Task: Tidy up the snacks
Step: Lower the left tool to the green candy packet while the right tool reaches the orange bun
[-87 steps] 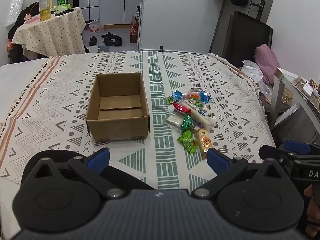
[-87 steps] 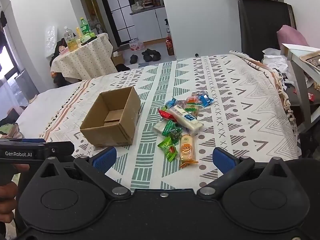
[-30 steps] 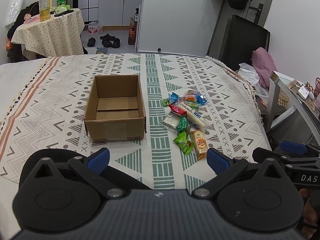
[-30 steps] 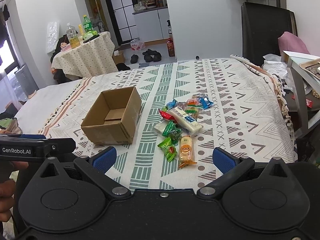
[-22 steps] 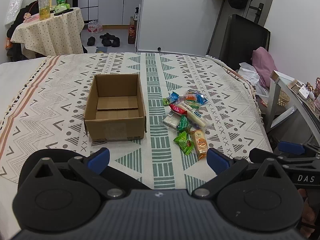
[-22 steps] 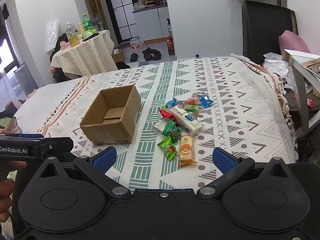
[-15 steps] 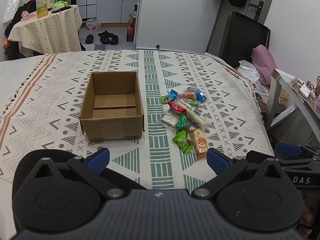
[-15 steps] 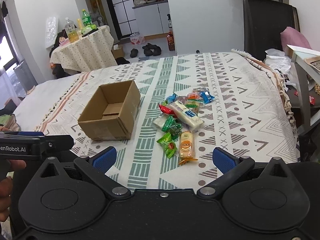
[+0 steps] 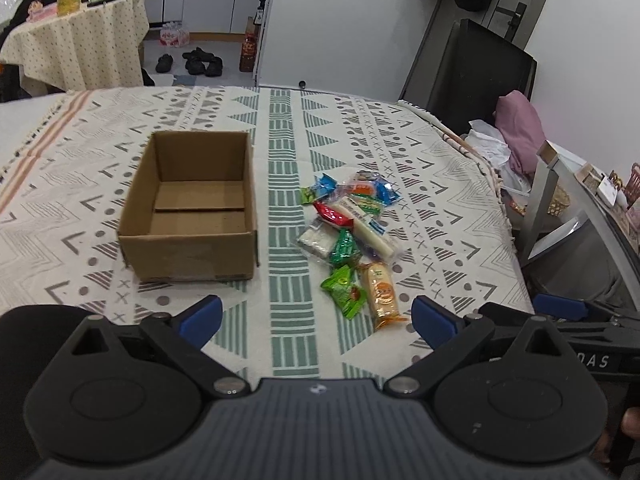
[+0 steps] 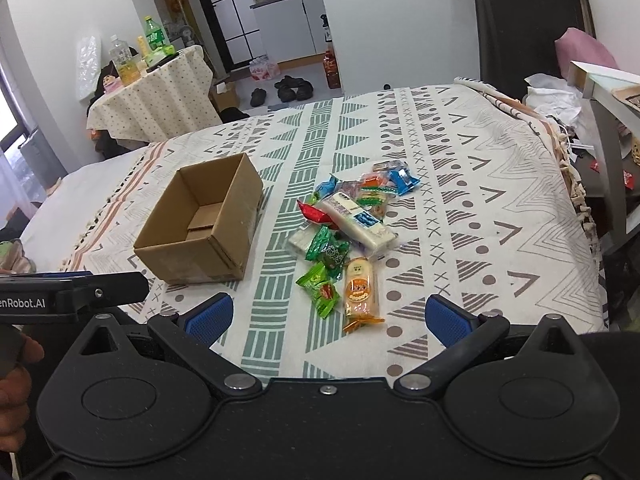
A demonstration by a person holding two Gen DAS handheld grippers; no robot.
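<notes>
An open, empty cardboard box [image 9: 192, 204] [image 10: 200, 232] stands on the patterned tablecloth [image 9: 280, 128]. To its right lies a pile of wrapped snacks [image 9: 352, 232] [image 10: 348, 232]: a long white bar [image 10: 358, 220], a red pack [image 10: 314, 213], green packs [image 10: 320, 284], blue packs and an orange biscuit pack [image 9: 382, 294] [image 10: 360, 292] nearest me. My left gripper [image 9: 316, 318] is open and empty, near the table's front edge. My right gripper [image 10: 328, 318] is open and empty, just in front of the orange pack.
The table's right edge drops off to a chair with pink cloth [image 9: 520, 128] and a side table [image 10: 608, 92]. A small round table with bottles [image 10: 152, 88] and shoes on the floor [image 9: 192, 62] lie beyond the far edge.
Both grippers have moved slightly forward, towards the box and snacks. Both stay open. Nothing on the table has moved.
</notes>
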